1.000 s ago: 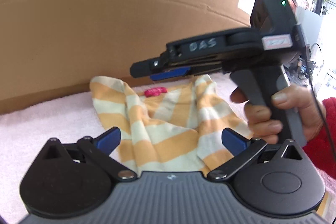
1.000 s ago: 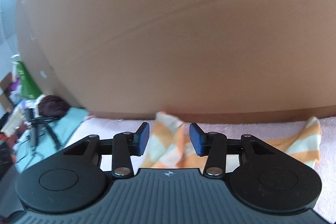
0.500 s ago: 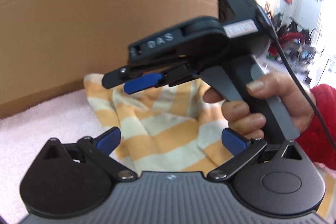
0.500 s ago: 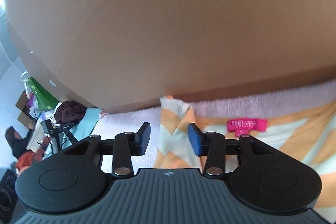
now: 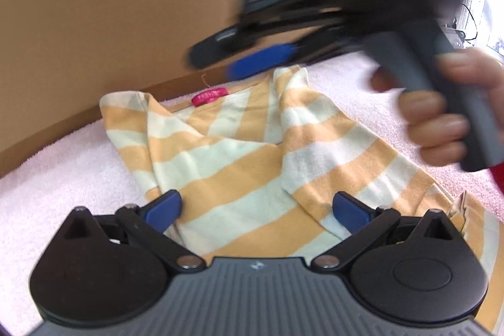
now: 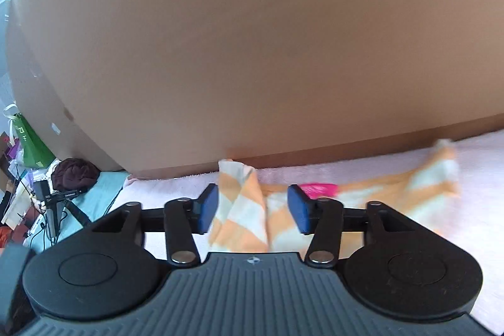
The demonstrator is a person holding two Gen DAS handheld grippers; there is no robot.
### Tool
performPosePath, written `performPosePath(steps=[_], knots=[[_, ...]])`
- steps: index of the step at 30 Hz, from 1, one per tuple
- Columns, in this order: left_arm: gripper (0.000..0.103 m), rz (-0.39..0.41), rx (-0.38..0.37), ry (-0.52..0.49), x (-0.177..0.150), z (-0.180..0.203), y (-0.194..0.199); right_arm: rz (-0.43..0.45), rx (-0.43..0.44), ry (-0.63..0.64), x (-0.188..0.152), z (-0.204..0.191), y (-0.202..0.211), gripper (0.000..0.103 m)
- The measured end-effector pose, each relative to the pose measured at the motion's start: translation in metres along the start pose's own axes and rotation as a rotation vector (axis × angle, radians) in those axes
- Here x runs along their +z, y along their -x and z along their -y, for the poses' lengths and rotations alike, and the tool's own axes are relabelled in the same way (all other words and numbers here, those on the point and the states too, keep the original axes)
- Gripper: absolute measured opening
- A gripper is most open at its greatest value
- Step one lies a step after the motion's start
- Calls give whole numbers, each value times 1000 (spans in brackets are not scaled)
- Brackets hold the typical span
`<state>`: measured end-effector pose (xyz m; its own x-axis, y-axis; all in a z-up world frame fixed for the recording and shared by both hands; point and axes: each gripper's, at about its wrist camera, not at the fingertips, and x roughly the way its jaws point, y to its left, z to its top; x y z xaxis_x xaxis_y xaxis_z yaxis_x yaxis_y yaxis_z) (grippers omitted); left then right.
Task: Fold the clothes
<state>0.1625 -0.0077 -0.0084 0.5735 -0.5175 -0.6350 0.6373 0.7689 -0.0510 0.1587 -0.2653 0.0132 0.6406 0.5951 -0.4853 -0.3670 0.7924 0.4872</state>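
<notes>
Showing hand (image 5: 441, 122) only left view; striped shirt (image 5: 252, 153) both.

Left tongs (image 5: 256, 208) gape wide above the near edge of the striped shirt (image 5: 252, 153), gripping nothing. Right tongs (image 5: 252, 59), blurred, hover above its far collar, pink label (image 5: 209, 95) showing.

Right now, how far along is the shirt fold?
Early. Done: the orange-and-cream striped shirt lies on the pink towel, both sides turned loosely inward, pink neck label showing. In hand: nothing gripped. The left gripper is open over the lower half; the right gripper is open, straddling a shoulder corner. Left: grip, then fold; the cloth is rumpled, no crisp crease visible.
</notes>
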Motion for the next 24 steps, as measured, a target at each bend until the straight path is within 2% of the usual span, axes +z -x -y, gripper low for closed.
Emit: performPosePath(steps=[1, 2, 3, 5, 9, 10, 11, 14, 16, 18, 20, 22, 24], knots=[[102, -2, 5, -6, 0, 1, 0, -16, 0, -13, -7, 8, 16, 78], [102, -3, 9, -13, 0, 1, 0, -43, -6, -38, -15, 15, 28, 78], [102, -2, 11, -15, -1, -1, 0, -65, -8, -67, -25, 23, 42, 76], [102, 3, 10, -12, -2, -7, 1, -64, 14, -108, -45, 26, 63, 62], [102, 65, 31, 61, -2, -17, 25, -65, 75, -144, -73, 17, 71, 60], [102, 82, 39, 81, -1, -18, 32, -59, 67, -158, -75, 15, 67, 60], [102, 117, 52, 89, -2, -12, 47, -53, 58, -172, -76, 13, 63, 52], [102, 185, 72, 87, -13, 7, 92, -35, 33, -214, -82, 6, 51, 51], [102, 198, 93, 61, -26, 24, 114, -9, 33, -232, -85, 4, 52, 54], [102, 209, 97, 43, -44, 41, 134, 55, 94, -216, -95, 7, 75, 55], [102, 221, 73, 35, -63, 56, 149, 74, 151, -206, -109, 6, 93, 66], [102, 188, 26, 46, -78, 69, 146, 60, 189, -214, -127, 4, 103, 66], [102, 167, 15, 51, -88, 79, 140, 74, 250, -243, -145, 4, 113, 65]])
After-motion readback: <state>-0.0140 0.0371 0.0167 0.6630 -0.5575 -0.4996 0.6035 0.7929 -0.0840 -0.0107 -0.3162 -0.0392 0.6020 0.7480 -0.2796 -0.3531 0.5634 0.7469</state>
